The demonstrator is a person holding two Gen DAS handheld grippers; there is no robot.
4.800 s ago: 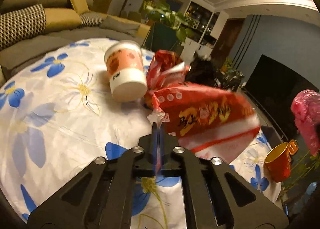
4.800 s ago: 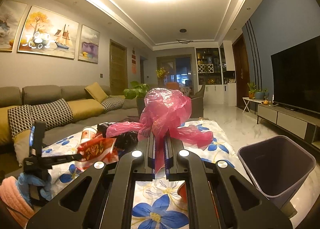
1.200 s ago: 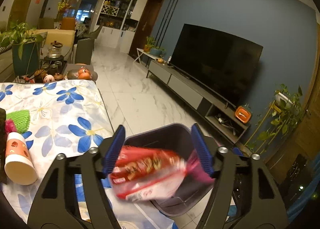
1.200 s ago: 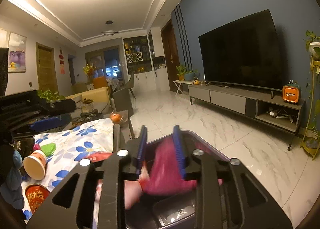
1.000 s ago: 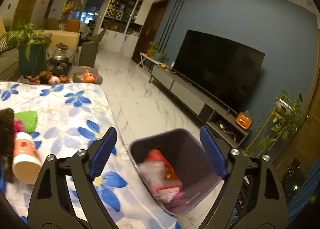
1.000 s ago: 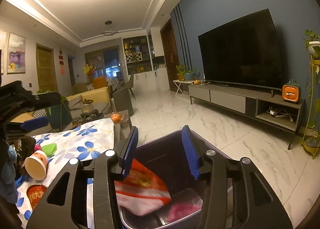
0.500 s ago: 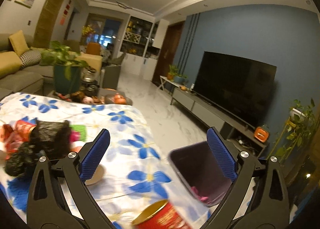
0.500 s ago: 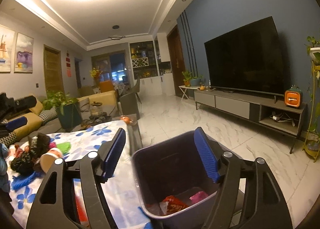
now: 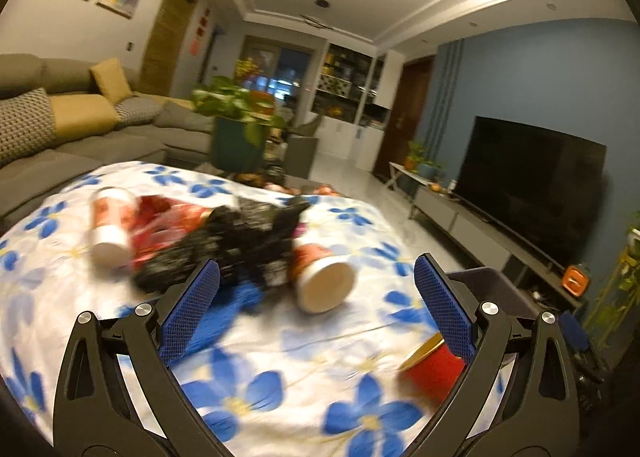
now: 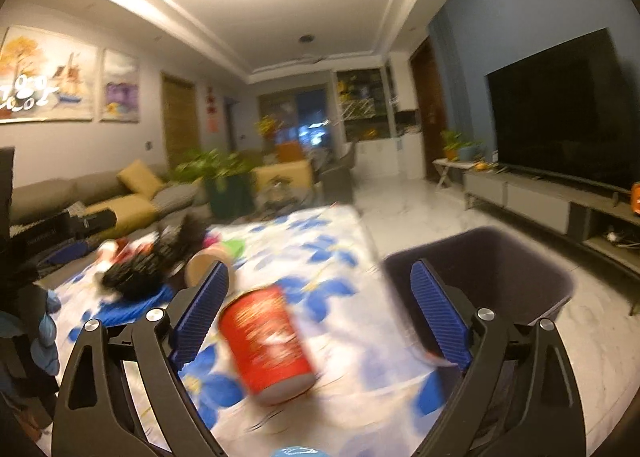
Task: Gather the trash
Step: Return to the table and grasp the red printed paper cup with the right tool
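Note:
Both grippers hang open over the flowered tablecloth (image 9: 248, 341), nothing between their fingers. My left gripper (image 9: 316, 309) faces a blurred trash pile: a black crumpled bag (image 9: 244, 245), red wrappers (image 9: 160, 225), a paper cup (image 9: 110, 225) lying at the left and another paper cup (image 9: 320, 277) lying just ahead. A red cup (image 9: 432, 371) sits by its right finger. My right gripper (image 10: 318, 311) hovers above that red cup (image 10: 268, 345), which stands on the cloth. The dark trash bin (image 10: 492, 277) stands on the floor right of the table.
A grey sofa (image 9: 80, 129) with yellow cushions runs along the left. A potted plant (image 9: 236, 117) stands behind the table. The TV (image 9: 532, 193) and its low cabinet line the blue right wall, with marble floor (image 10: 404, 201) between. A blue cloth (image 10: 128, 307) lies near the black bag.
Both grippers let their trash fall into the bin, opened wide, then swung left from the bin back over the table. The frames now are motion-blurred.

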